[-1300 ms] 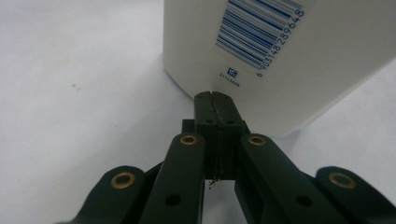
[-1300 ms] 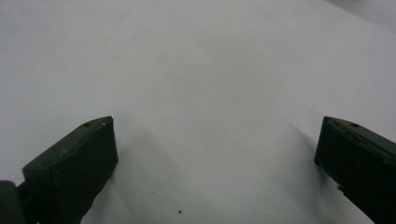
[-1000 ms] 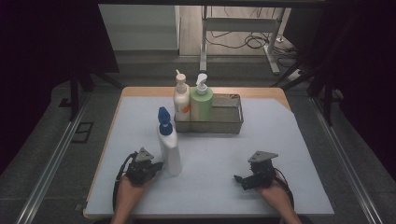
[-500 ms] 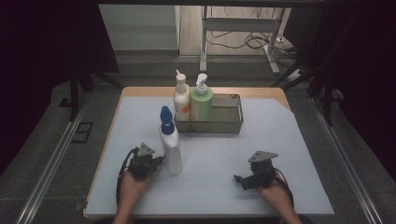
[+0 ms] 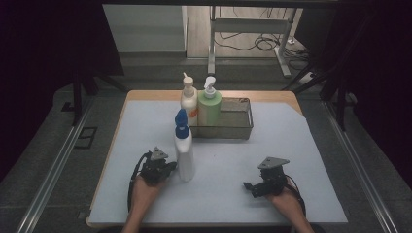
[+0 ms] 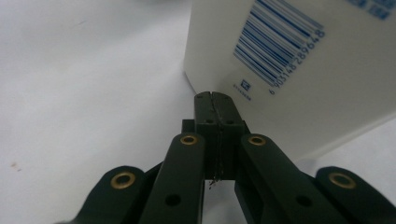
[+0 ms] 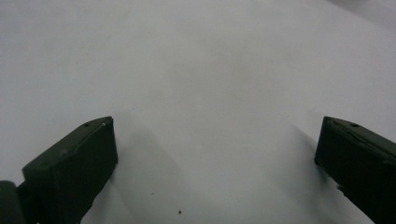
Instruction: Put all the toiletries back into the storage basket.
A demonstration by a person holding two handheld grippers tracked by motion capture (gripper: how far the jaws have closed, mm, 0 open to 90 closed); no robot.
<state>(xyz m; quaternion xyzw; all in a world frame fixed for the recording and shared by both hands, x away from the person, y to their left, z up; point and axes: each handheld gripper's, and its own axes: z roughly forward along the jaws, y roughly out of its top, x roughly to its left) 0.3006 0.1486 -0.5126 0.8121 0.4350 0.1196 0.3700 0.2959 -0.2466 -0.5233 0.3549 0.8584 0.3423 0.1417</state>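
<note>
A white bottle with a blue cap [image 5: 183, 150] stands upright on the pale table mat [image 5: 223, 204], left of centre. My left gripper [image 5: 170, 168] lies just to its left, held by a hand from below. In the left gripper view its jaws [image 6: 215, 100] are shut with nothing between them, tips right at the foot of the white bottle [image 6: 289, 60], which shows a blue barcode. Whether they touch it I cannot tell. My right gripper [image 5: 249, 186] rests low on the mat at the right. In the right gripper view it [image 7: 215, 149] stands wide open over bare mat.
A metal wire tray [image 5: 239, 124] stands behind the bottle near the table's far edge. A cream pump bottle [image 5: 188, 99] and a green pump bottle [image 5: 210, 108] stand at its left end. Dark floor and rails flank the table.
My left gripper has edged to the right, closer to the white bottle, and the bottle seems to have shifted slightly the same way. The right gripper has stayed still.
</note>
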